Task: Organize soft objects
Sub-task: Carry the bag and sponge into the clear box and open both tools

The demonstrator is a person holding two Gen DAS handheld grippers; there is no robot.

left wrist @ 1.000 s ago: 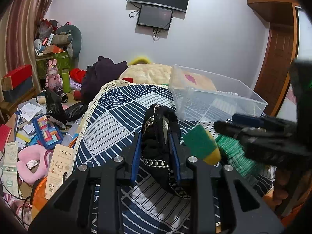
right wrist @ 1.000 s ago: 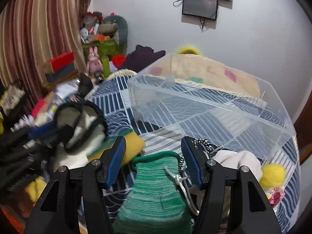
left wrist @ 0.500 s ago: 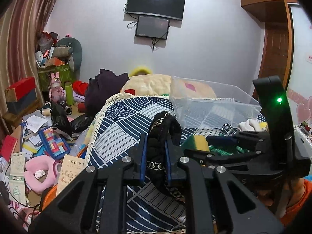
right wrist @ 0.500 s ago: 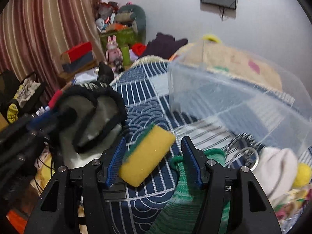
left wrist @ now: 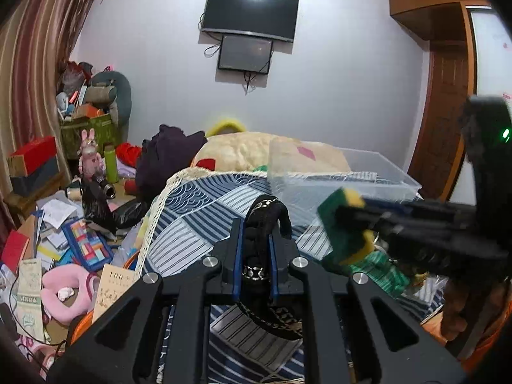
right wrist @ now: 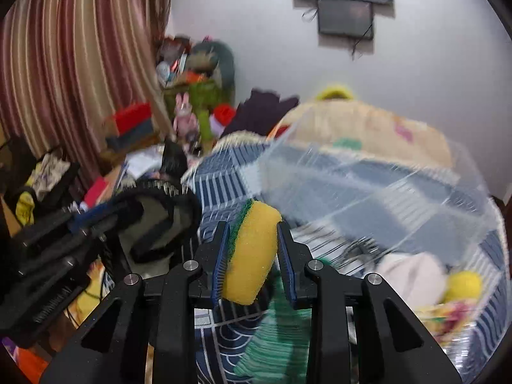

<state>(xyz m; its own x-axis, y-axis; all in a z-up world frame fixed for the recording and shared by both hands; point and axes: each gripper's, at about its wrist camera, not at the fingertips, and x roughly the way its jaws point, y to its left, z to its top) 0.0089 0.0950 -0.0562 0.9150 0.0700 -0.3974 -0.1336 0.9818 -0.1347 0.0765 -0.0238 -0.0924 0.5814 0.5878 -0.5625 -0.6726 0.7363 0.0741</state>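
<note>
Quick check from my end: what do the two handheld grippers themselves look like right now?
Both match: the left gripper and right gripper have matte black plastic frames with triangular cut-outs, silver round bolts at the finger joints, and blue ribbed pads inside the fingers. A green indicator light glows on the right one's upright black housing.

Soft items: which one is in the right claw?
The yellow sponge with the green scrub face, pinched in the right claw. The black trimmed fabric piece sits in the left claw.

- Left wrist view: low over the patterned bed [left wrist: 192, 224], facing the far wall's television [left wrist: 251, 12].
- Right wrist view: close, angled down, facing likewise.
- Shared: clear plastic bin [right wrist: 368, 192], bed, far-left clutter.
</note>
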